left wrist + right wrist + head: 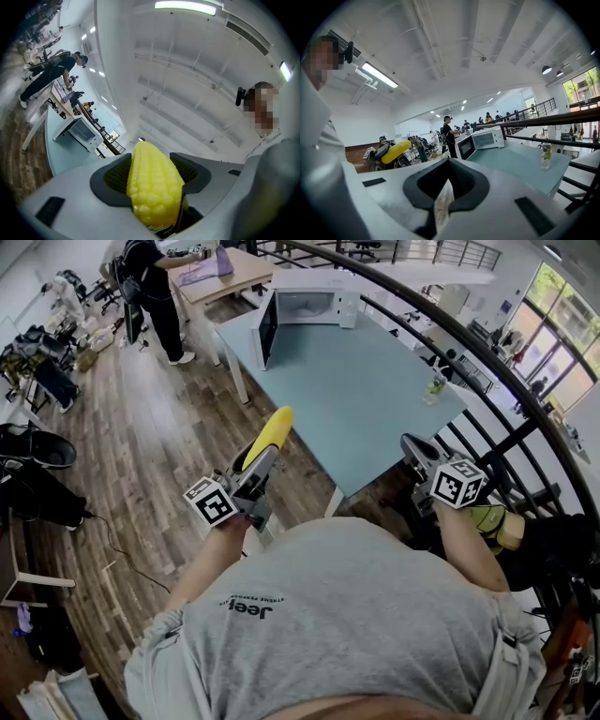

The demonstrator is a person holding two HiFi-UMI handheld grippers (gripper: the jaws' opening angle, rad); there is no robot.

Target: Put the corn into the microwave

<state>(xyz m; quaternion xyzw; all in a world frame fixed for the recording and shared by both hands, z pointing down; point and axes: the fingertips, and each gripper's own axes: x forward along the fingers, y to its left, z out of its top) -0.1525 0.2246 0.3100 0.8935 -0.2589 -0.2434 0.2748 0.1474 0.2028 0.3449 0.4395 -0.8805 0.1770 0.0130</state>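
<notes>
A yellow corn cob [272, 432] sticks up and forward out of my left gripper [263, 458], which is shut on its lower half, over the wooden floor short of the table. In the left gripper view the corn [152, 185] fills the space between the dark pads. The white microwave [314, 306] stands at the far end of the light blue table [361, 399] with its door [265, 329] swung open. My right gripper [419, 454] hovers near the table's near right corner, shut with nothing in it [449, 165]. The right gripper view also shows the corn [396, 151] and the microwave [483, 139].
A small bottle [433, 388] stands near the table's right edge. A dark curved railing [487, 362] runs along the right side. A person in black [155, 292] stands at a wooden desk [225, 277] beyond the table's far left. Chairs and gear [42, 381] line the left wall.
</notes>
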